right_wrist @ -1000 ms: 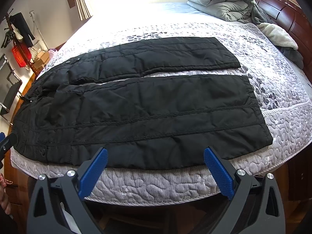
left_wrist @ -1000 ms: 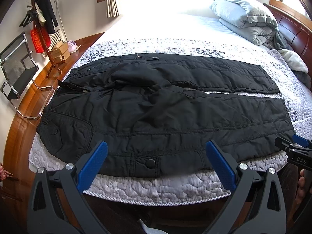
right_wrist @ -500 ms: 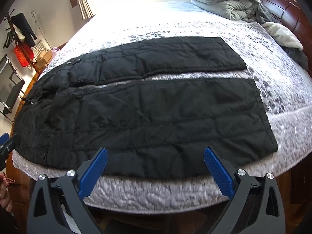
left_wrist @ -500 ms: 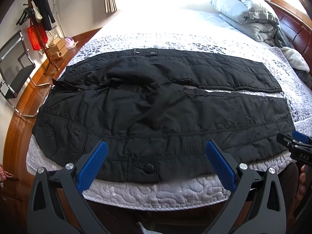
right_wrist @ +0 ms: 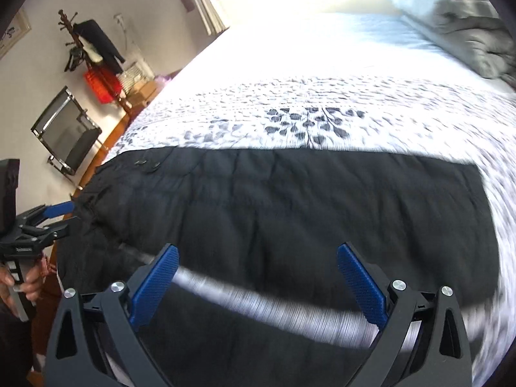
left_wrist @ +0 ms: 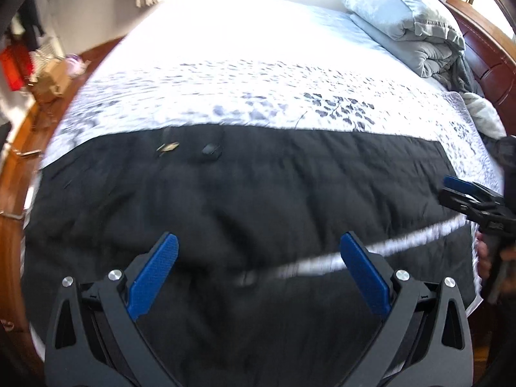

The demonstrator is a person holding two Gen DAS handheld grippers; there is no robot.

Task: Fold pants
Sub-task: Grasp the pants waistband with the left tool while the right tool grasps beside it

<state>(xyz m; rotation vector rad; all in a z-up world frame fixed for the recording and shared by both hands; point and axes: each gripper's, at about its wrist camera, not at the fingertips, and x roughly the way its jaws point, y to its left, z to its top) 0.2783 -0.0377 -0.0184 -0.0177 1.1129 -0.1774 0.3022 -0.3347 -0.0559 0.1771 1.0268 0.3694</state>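
Observation:
Black quilted pants (left_wrist: 258,193) (right_wrist: 290,206) lie spread flat across the foot of the bed, waist to the left, legs to the right. A pale strip of bedcover shows between the two legs. My left gripper (left_wrist: 258,248) hovers open over the near leg by the crotch, blue pads wide apart, nothing between them. My right gripper (right_wrist: 256,254) also hovers open over the near leg, closer to the hems. Each gripper shows at the edge of the other's view: the right gripper (left_wrist: 464,192) and the left gripper (right_wrist: 54,214). Both views are motion-blurred.
The quilted white bedcover (left_wrist: 258,96) extends beyond the pants. Folded grey bedding (left_wrist: 403,32) sits at the back right by the wooden headboard (left_wrist: 483,54). A coat rack (right_wrist: 93,51), a metal chair (right_wrist: 64,135) and boxes stand left of the bed. A hand (right_wrist: 29,283) holds the left gripper.
Both grippers have moved forward from the bed's near edge to over the pants; the near edge of the pants now lies beneath the fingers. Both stay open.

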